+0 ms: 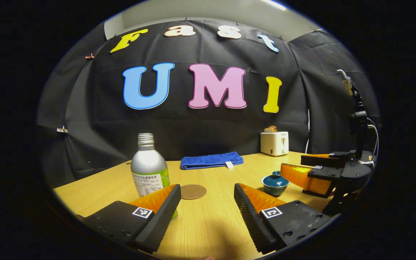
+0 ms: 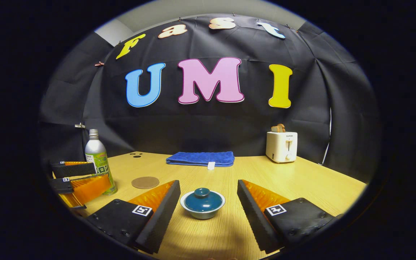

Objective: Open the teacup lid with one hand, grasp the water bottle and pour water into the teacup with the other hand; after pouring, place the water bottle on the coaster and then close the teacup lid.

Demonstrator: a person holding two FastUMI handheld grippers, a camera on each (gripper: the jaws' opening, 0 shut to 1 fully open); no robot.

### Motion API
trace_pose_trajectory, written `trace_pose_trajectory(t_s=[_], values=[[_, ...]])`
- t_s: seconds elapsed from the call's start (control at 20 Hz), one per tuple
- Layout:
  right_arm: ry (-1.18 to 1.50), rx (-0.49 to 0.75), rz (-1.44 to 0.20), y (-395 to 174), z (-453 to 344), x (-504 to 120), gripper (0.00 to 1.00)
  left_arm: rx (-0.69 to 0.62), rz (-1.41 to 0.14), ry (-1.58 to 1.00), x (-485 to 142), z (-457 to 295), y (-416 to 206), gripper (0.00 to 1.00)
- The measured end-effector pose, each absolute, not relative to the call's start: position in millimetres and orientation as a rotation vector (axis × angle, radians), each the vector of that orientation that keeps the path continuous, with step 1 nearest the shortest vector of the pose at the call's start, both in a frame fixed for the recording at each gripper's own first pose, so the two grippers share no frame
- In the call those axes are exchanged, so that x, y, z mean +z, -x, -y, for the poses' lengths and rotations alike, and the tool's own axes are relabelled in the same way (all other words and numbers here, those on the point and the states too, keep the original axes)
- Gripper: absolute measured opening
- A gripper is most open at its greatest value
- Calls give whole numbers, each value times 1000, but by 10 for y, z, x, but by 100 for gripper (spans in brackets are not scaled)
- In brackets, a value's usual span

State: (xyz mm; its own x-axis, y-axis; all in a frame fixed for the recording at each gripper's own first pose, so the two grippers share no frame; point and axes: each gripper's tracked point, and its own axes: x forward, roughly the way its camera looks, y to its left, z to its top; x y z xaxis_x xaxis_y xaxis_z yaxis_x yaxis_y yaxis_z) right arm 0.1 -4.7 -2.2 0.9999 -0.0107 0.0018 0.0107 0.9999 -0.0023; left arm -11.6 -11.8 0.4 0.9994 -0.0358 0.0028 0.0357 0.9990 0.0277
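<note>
Silver metal, your one water bottle (image 1: 149, 167) stands just beyond your left gripper (image 1: 207, 206), off its left finger; jaws apart, empty. One coaster (image 1: 193, 191) lies beside it. Closing off-centre could tip the bottle.

Across in the right gripper view, one lidded teacup (image 2: 202, 204) sits between your right gripper (image 2: 208, 211) jaws, also apart. Pinching the rim instead of the lid (image 2: 202, 198) knob could drag the cup.

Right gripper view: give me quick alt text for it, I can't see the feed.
The right tool is open, with the lidded teacup on the wooden table between its fingers. The left tool sits far left by the water bottle, with the coaster nearby.
</note>
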Motion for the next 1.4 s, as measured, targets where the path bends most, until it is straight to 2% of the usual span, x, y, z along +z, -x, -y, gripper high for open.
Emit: trace_pose_trajectory(t_s=[0.5,1.0,1.25,1.3,1.4], values=[[4,3,-2,-38,21,-23,98,16,-2,-6,-7,8,121,93],[135,22,-179,-517,-3,-290,95,12,-1,1,-3,13,127,94],[182,44,-246,-610,-88,-409,73,5,0,1,-4,24,119,93],[199,45,-255,-619,-88,-426,73,3,0,1,-6,26,120,93],[228,50,-253,-636,-110,-421,66,2,0,1,-11,19,121,93]])
